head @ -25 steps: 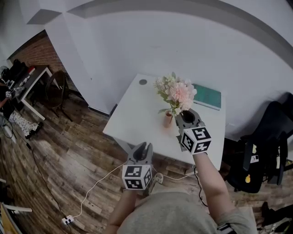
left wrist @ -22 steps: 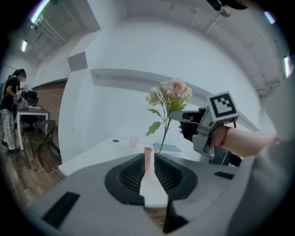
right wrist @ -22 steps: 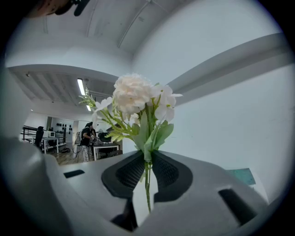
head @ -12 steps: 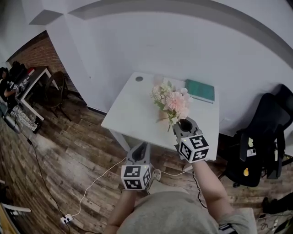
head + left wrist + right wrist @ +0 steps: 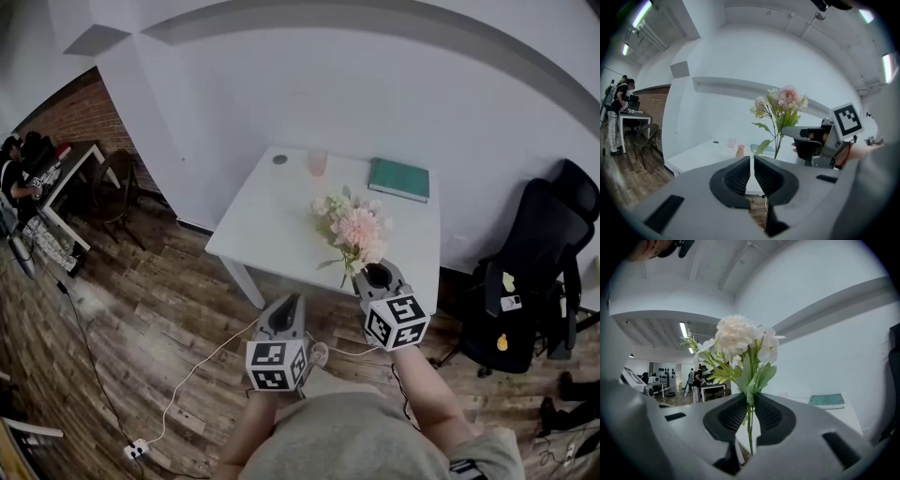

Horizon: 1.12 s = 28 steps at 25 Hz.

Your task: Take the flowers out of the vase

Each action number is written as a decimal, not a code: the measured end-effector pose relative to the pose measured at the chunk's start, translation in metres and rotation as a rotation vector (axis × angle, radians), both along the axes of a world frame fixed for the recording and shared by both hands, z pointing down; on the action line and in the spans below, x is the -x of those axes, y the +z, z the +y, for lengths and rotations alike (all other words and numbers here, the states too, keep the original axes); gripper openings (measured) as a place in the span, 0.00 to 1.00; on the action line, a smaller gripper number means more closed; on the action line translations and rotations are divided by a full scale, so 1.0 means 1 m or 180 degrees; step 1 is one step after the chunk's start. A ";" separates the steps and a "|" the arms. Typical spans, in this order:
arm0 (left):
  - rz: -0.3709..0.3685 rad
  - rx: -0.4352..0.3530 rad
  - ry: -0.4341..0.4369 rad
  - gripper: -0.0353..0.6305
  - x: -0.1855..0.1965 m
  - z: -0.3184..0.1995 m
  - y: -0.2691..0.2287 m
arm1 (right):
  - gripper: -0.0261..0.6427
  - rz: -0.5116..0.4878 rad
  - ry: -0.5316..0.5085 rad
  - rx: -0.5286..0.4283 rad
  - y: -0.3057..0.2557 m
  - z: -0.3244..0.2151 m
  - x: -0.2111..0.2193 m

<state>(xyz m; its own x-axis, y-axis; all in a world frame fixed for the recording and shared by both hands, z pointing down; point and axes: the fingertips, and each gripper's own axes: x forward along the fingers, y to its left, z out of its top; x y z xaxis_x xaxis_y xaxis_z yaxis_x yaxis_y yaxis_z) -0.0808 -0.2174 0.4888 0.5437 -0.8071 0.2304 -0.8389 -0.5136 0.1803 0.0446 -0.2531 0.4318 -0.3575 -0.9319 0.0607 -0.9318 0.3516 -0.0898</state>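
Observation:
My right gripper [image 5: 367, 272] is shut on the green stems of a pink and white flower bunch [image 5: 354, 225], held upright over the front edge of the white table [image 5: 272, 216]. In the right gripper view the stems [image 5: 749, 423] are pinched between the pads and the blooms [image 5: 736, 336] rise above. The small terracotta vase [image 5: 740, 151] stands on the table, apart from the flowers; the bunch hides it in the head view. My left gripper [image 5: 298, 298] hangs in front of the table, its jaws closing, nearly together with nothing between them [image 5: 752, 159].
A green book [image 5: 398, 179], a pink cup [image 5: 318, 161] and a small dark disc [image 5: 279, 159] lie at the table's far side. A black office chair [image 5: 530, 272] stands to the right. A white cable and power strip [image 5: 139, 452] cross the wooden floor. People stand at a desk far left [image 5: 19, 178].
The right gripper has drawn back toward me with the flowers, clear of the vase. The table now looks farther off. The left gripper has pulled back too.

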 end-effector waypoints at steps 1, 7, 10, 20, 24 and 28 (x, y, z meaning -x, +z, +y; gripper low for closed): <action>-0.0001 -0.0007 0.0003 0.09 0.000 0.003 0.000 | 0.11 -0.0010 0.0002 0.0005 0.001 0.005 0.000; -0.0016 -0.0059 0.0012 0.09 0.003 0.018 -0.002 | 0.11 -0.0019 0.0000 0.0016 0.009 0.033 0.004; -0.0011 -0.0069 0.0005 0.09 0.004 0.024 -0.004 | 0.11 -0.0034 -0.0011 0.0047 0.014 0.046 0.005; -0.0016 -0.0111 -0.0016 0.09 0.009 0.030 -0.007 | 0.11 -0.0067 -0.0045 0.0111 0.024 0.061 0.011; -0.0016 -0.0108 -0.0016 0.09 0.009 0.031 -0.006 | 0.11 -0.0079 -0.0060 0.0104 0.023 0.062 0.013; -0.0016 -0.0098 -0.0013 0.09 0.010 0.029 -0.005 | 0.11 -0.0076 -0.0069 0.0100 0.024 0.060 0.014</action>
